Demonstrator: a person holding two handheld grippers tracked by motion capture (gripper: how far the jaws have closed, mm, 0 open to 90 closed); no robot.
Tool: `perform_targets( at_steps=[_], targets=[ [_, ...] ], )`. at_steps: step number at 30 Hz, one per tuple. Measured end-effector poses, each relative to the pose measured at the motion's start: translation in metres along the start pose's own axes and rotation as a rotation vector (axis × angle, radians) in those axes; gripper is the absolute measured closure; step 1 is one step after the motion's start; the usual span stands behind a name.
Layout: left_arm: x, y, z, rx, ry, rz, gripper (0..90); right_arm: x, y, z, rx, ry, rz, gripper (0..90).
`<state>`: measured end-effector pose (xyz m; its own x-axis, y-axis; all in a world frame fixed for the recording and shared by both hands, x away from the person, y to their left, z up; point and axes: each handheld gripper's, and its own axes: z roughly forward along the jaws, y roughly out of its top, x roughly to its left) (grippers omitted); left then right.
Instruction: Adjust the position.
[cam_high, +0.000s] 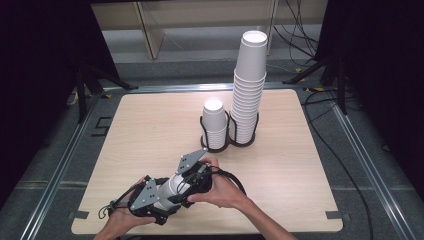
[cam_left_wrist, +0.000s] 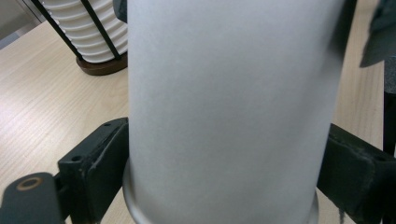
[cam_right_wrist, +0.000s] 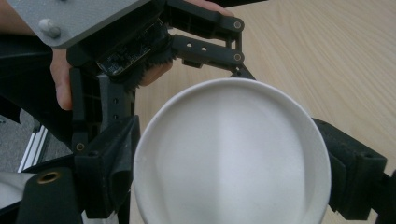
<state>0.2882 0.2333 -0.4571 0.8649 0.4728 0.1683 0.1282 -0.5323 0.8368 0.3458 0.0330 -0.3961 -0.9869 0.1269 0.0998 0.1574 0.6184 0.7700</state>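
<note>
We grip one white paper cup (cam_high: 170, 189) from both ends, left tongs (cam_high: 159, 201) and right tongs (cam_high: 186, 186) each clamped on it, probably to pull nested cups apart; the racked stacks (cam_high: 247, 85) wait beyond on the tabletop (cam_high: 150, 125).

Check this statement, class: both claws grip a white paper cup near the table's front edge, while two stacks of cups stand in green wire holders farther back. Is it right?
Not quite. The wire holders are black, not green, as the high view shows. The rest stands: the left claw and the right claw both grip the white paper cup near the table's front edge, with the short stack and tall stack farther back.
</note>
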Motion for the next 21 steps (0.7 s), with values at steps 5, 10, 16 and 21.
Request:
perform_targets(
  at_steps=[5, 10, 16, 21],
  targets=[
    [-0.001, 0.0, 0.0, 0.007, 0.001, 0.011, 10.5, 0.0, -0.001, -0.001, 0.003, 0.004, -0.005, 21.3],
    [0.001, -0.001, 0.0, -0.044, -0.002, -0.026, 6.8, -0.002, 0.0, -0.004, -0.015, 0.008, -0.013, 22.3],
    [0.008, -0.004, -0.003, -0.146, 0.0, -0.083, 6.7, -0.007, -0.002, -0.013, -0.069, 0.002, 0.011, 23.0],
    [0.011, -0.003, -0.006, -0.224, -0.016, -0.133, 6.6, -0.011, -0.004, -0.021, -0.141, 0.035, 0.101, 23.2]
  ],
)
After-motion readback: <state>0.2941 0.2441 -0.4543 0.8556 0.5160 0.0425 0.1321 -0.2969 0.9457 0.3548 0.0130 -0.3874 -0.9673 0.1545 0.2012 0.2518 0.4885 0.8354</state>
